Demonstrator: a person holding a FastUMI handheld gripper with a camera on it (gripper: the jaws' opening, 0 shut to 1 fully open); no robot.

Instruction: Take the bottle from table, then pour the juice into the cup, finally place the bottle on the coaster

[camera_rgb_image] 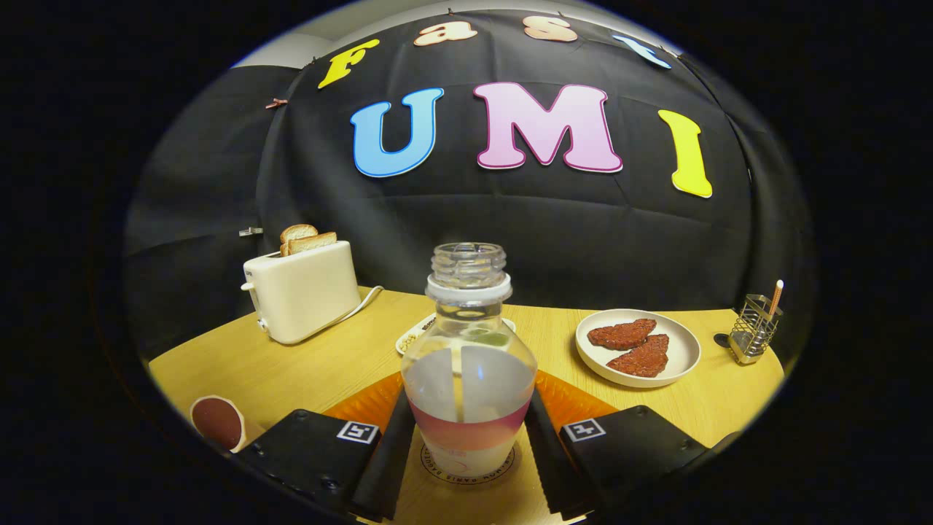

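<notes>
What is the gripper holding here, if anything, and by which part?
The gripper holds the upright bottle by its lower body, one finger on each side.

A cream toaster (302, 299) stands near the table's (306, 372) back left edge, two slices of toast (307, 239) upright in its slots. Near the back right edge a white plate (684, 351) carries two reddish-brown patties (633, 345). A wire holder (754, 329) stands at the back right corner.

Orange coaster (576, 399), cream toaster (302, 292)
</notes>
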